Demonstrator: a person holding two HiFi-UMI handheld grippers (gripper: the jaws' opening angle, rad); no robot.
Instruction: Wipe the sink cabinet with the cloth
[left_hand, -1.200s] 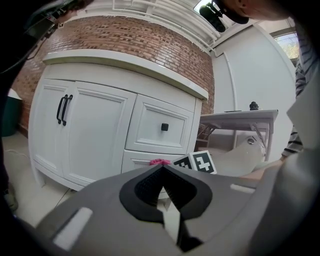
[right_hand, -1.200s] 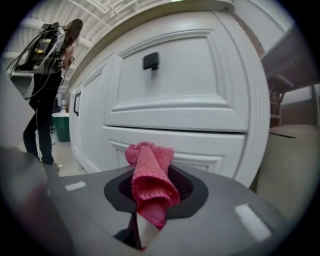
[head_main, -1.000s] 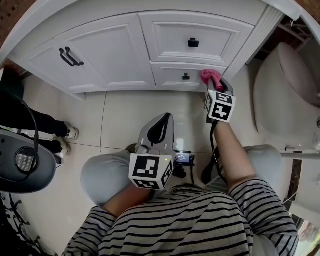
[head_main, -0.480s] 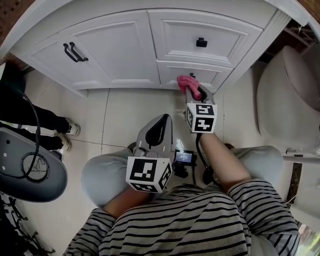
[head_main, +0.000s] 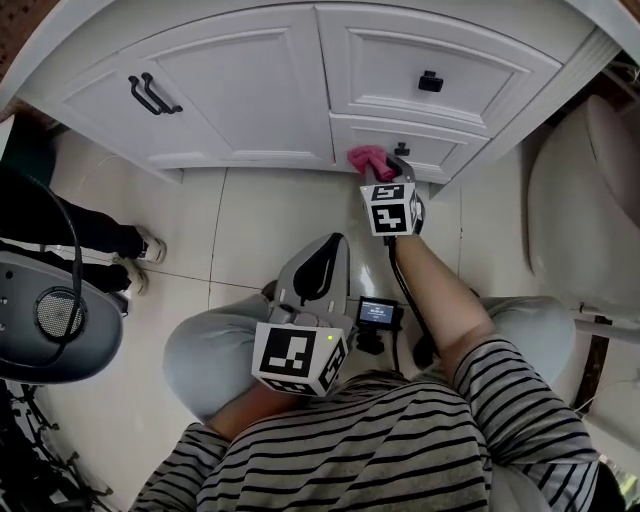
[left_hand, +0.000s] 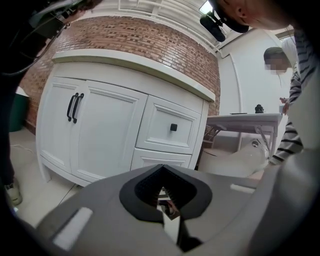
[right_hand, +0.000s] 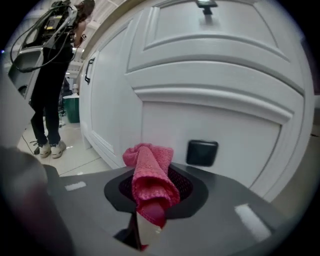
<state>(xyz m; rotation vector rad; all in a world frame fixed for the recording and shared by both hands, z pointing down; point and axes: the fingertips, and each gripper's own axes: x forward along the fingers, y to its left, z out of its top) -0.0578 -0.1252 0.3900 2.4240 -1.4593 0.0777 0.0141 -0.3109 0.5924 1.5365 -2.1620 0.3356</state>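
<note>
The right gripper (head_main: 384, 170) has its jaws pinched tight on a pink knitted cloth (head_main: 367, 158). The cloth stands up as a rolled, crumpled wad (coarse weave plain in the right gripper view) just before the lower drawer of the white panelled sink cabinet (head_main: 240, 90), at nine o'clock of the small black square knob (head_main: 401, 150). The left gripper (head_main: 318, 262), at seven o'clock of the right one, has its jaws pressed together on nothing.
</note>
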